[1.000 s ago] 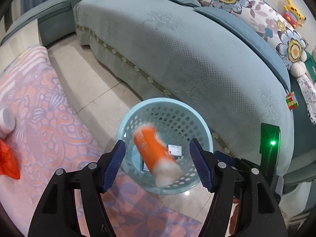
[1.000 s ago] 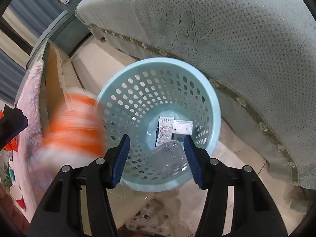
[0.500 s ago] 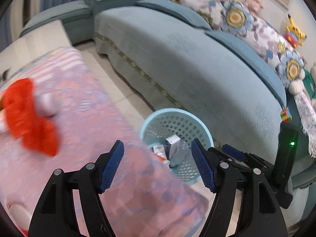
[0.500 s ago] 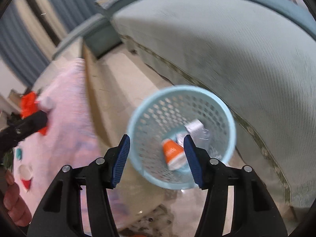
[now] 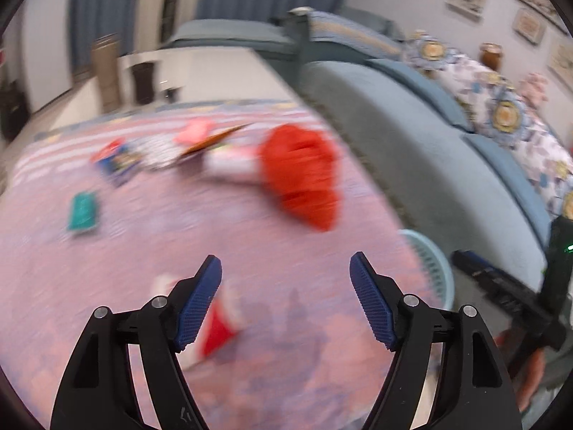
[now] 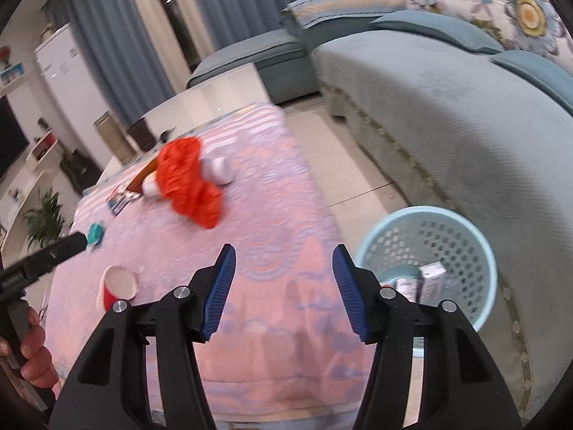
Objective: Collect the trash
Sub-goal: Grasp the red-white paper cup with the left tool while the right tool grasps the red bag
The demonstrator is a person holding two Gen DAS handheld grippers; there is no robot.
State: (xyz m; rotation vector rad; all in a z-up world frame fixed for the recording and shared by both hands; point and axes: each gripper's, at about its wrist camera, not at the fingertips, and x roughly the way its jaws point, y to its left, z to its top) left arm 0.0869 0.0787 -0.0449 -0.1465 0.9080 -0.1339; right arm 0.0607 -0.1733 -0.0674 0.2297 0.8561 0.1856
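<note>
The crumpled red bag point(image 6: 191, 184) lay at the far side of the bench point(image 6: 272, 222), a white bottle point(image 6: 220, 170) touching it, a red paper cup point(image 6: 118, 286) near my left. My left gripper point(image 5: 285, 302) and right gripper point(image 6: 284, 292) both hung over the cloth with jaws apart, holding nothing. The blue basket point(image 6: 462, 225), boxes inside, stood on the floor to the right beside the sofa point(image 6: 447, 107).

even indoor light; left view motion-blurred; fisheye edges warped
</note>
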